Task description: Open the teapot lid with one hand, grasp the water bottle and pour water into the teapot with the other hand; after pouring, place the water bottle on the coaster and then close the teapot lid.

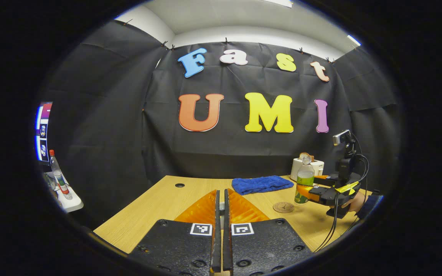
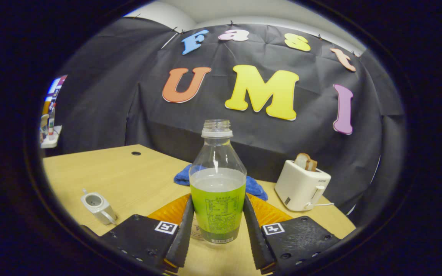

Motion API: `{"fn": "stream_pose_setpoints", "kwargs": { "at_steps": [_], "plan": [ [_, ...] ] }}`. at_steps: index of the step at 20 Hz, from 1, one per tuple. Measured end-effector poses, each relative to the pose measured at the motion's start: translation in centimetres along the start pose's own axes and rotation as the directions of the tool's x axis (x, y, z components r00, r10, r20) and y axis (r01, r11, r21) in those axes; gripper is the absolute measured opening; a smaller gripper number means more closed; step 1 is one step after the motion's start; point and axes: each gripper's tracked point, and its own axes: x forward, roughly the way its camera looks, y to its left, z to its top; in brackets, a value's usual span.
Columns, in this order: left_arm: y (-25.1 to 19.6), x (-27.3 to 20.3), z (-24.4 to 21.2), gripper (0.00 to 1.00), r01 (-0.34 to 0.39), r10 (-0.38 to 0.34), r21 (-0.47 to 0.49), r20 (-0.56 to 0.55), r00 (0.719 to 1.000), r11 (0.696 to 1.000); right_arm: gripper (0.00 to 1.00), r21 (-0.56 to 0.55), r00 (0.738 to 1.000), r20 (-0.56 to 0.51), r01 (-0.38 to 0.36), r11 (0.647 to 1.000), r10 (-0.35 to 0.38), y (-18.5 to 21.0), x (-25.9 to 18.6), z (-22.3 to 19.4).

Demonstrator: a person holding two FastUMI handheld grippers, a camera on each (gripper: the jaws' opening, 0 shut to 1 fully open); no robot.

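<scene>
Standing between right gripper (image 2: 218, 230) fingers, water bottle (image 2: 217, 184)

The left gripper (image 1: 221, 214) is showing two flat black plates dotted with round screw holes, each carrying a small square black-and-white marker near its inner edge. Ribbed translucent orange panels are running forward from the plates along thin dark jaws. The right gripper (image 2: 218, 218) is wearing the same black plates, screws, square markers and orange panels. Seen from the left gripper view, it is carrying a small silver camera on a black post, with black cables looping down and a strip of yellow tape. The hand (image 1: 353, 203) behind it is wearing what looks like a dark sleeve.
</scene>
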Motion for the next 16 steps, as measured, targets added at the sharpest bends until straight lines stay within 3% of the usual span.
{"fn": "stream_pose_setpoints", "kwargs": {
  "at_steps": [6, 11, 16],
  "plan": [
    [-0.7, 0.4, -0.6, 0.04, 0.017, -0.017, 0.002, -0.013, 1.000, 1.000, 0.67, 0.162, 0.998, 0.049, 0.032, 0.986, -0.041, 0.8, 2.7, -0.2],
    [-1.3, 1.0, -1.2, 0.04, 0.023, -0.023, 0.001, -0.024, 0.999, 1.000, 0.68, 0.177, 1.000, -0.010, 0.015, 0.984, -0.013, 1.5, 5.0, -2.6],
    [-2.2, 2.3, -2.1, 0.04, 0.022, -0.022, 0.014, -0.039, 0.999, 1.000, 0.74, 0.197, 1.000, 0.024, -0.012, 0.980, 0.007, 1.2, 3.8, -2.3]
  ]
}}
